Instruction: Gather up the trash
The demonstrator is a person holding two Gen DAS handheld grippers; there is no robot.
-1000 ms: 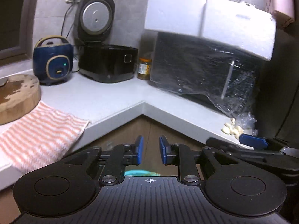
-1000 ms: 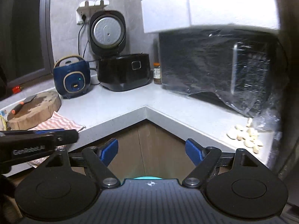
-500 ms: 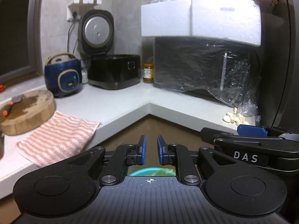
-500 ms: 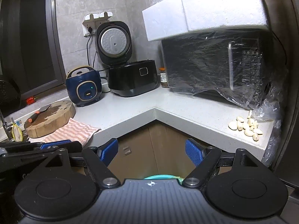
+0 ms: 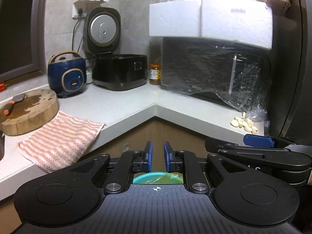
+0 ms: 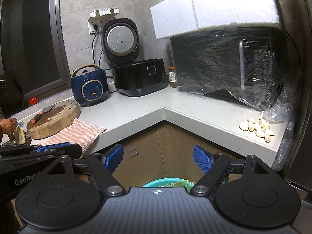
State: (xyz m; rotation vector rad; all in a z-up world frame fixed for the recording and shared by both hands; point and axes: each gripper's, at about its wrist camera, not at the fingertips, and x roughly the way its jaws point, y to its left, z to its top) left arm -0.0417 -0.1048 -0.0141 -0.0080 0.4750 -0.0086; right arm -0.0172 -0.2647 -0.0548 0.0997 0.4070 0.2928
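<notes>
A teal bin with a yellow-green liner [image 6: 169, 182] sits on the floor below both grippers; a sliver of it shows in the left wrist view [image 5: 156, 177]. My left gripper [image 5: 156, 157] is nearly shut with a narrow gap and holds nothing, in front of the corner cabinet. My right gripper [image 6: 158, 158] is open and empty above the bin. Loose garlic cloves [image 6: 257, 127] lie on the counter's right end beside a clear plastic bag [image 6: 279, 111]. The right gripper's side [image 5: 257, 152] shows in the left wrist view.
An L-shaped white counter [image 5: 124, 107] carries a blue cooker [image 5: 67, 74], an open black rice cooker [image 5: 119, 71], a jar [image 5: 155, 74], a plastic-wrapped microwave [image 5: 212, 74] under a foam box [image 5: 210, 17], a chopping block with a knife [image 5: 27, 113] and a striped cloth [image 5: 62, 138].
Both grippers have pulled back and risen from the counter corner, so more of the counter and the bin shows. The left jaws have closed slightly. The right jaws stay open.
</notes>
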